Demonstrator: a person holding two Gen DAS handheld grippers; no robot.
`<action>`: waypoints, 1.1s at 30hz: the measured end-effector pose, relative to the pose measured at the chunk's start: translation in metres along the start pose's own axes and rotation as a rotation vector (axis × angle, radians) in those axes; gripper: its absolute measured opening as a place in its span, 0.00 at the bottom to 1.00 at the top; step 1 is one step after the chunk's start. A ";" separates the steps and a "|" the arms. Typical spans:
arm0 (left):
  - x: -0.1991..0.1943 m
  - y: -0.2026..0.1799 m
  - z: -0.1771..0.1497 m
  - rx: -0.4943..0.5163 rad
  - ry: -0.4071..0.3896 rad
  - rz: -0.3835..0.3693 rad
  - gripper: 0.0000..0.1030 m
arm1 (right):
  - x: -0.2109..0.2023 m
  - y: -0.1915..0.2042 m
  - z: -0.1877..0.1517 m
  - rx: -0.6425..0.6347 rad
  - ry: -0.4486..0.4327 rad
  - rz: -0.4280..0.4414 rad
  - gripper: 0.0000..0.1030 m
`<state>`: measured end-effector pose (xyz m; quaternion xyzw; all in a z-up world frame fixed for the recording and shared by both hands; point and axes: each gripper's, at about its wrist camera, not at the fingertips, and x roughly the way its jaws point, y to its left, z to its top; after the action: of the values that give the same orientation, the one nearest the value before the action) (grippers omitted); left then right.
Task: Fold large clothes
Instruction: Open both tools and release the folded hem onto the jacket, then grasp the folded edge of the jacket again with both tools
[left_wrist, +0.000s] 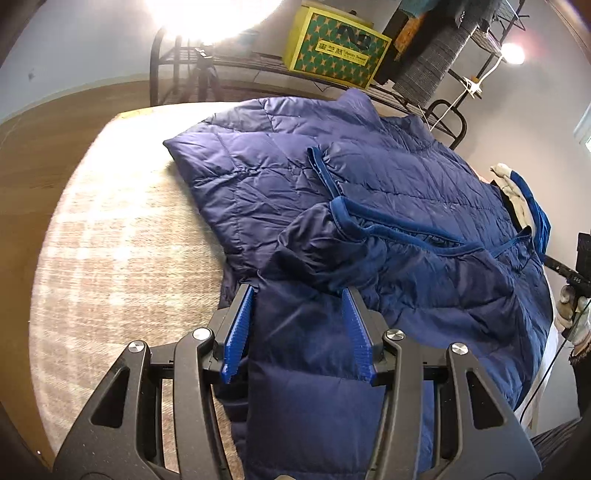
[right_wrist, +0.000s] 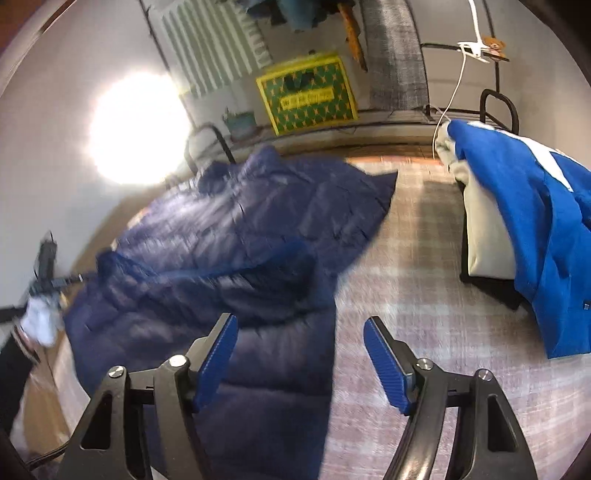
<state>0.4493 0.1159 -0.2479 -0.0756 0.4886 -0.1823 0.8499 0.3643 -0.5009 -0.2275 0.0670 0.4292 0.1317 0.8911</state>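
A navy quilted jacket (left_wrist: 369, 192) lies spread across a worktop (left_wrist: 122, 236) covered with a pale checked cloth, one sleeve folded back over its body so the brighter blue cuff trim shows. The left gripper (left_wrist: 299, 295) hangs over the near edge of the jacket, its jaws apart with a band of the navy fabric running between the blue pads (left_wrist: 240, 325), which do not press on it. The right gripper (right_wrist: 300, 332) stands open above the jacket's right edge, one finger over the fabric, the other over the bare cloth, holding nothing. Further right a bright blue garment (right_wrist: 535, 229) is draped over a pale pile. A yellow-green box (left_wrist: 334, 46) sits on a rack behind
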 end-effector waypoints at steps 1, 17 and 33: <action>0.001 0.000 0.000 -0.004 0.001 -0.005 0.49 | 0.004 -0.001 -0.001 -0.005 0.014 -0.004 0.67; 0.011 -0.014 -0.003 0.076 0.006 0.088 0.07 | 0.030 0.016 0.001 -0.092 0.066 -0.027 0.15; -0.060 -0.014 0.019 0.045 -0.203 0.148 0.03 | -0.033 0.048 0.033 -0.175 -0.155 -0.150 0.03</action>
<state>0.4351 0.1254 -0.1859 -0.0384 0.4001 -0.1211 0.9076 0.3619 -0.4645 -0.1716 -0.0331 0.3495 0.0961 0.9314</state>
